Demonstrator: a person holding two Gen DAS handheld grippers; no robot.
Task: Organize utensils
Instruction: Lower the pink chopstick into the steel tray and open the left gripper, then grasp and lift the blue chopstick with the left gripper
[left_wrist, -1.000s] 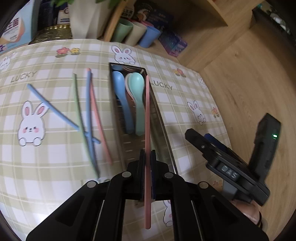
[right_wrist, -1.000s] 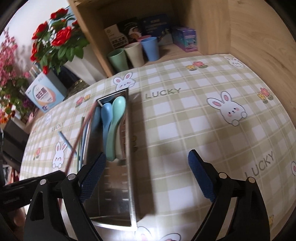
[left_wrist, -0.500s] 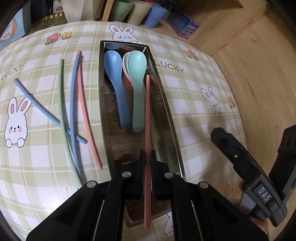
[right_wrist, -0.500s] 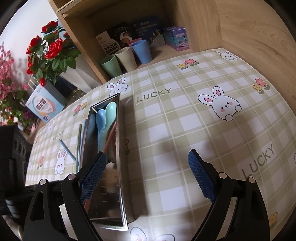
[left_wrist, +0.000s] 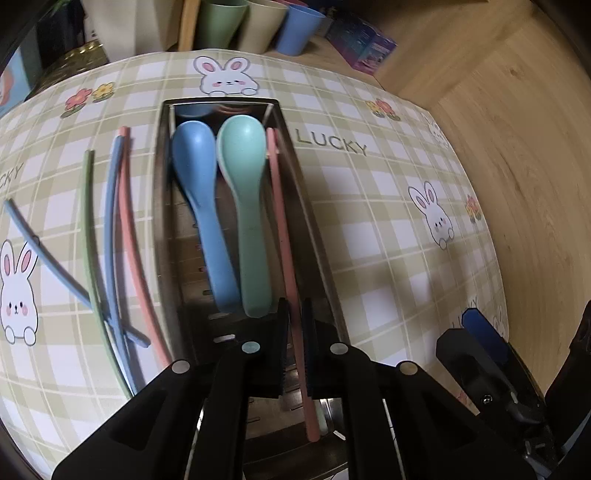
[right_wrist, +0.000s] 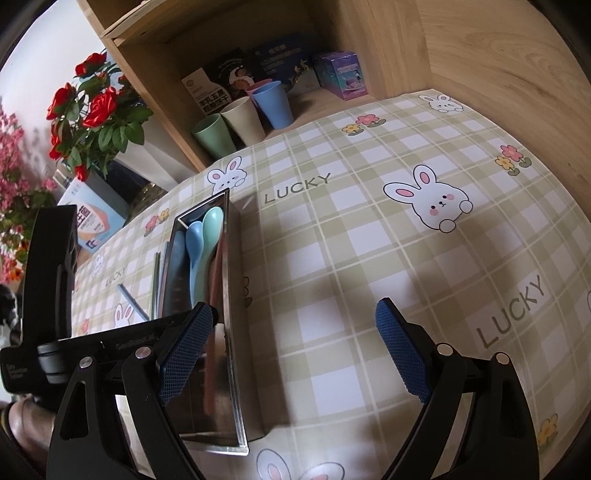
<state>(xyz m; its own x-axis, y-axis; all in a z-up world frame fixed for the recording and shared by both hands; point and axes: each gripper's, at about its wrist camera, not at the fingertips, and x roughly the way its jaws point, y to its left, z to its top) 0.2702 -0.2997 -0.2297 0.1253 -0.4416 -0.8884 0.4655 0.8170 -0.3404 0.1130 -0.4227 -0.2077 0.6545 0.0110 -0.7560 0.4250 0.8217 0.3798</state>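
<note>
My left gripper (left_wrist: 294, 325) is shut on a pink chopstick (left_wrist: 282, 236) and holds it low inside the long metal tray (left_wrist: 314, 229), along its right wall. A blue spoon (left_wrist: 201, 206) and a green spoon (left_wrist: 245, 206) lie in the tray beside it. Several chopsticks lie on the cloth left of the tray: green (left_wrist: 88, 236), blue (left_wrist: 110, 229), pink (left_wrist: 131, 236) and another blue one (left_wrist: 44, 254). My right gripper (right_wrist: 293, 343) is open and empty, just right of the tray (right_wrist: 231, 295), above the cloth.
Three cups (right_wrist: 243, 114) stand in a wooden shelf at the back, with boxes (right_wrist: 343, 74) behind them. A pot of red flowers (right_wrist: 92, 122) stands at the back left. A wooden wall (left_wrist: 517, 147) borders the table on the right.
My left gripper has moved forward and down with the pink chopstick, bringing it from above the tray into it beside the green spoon. My right gripper has stayed open, shifting slightly.
</note>
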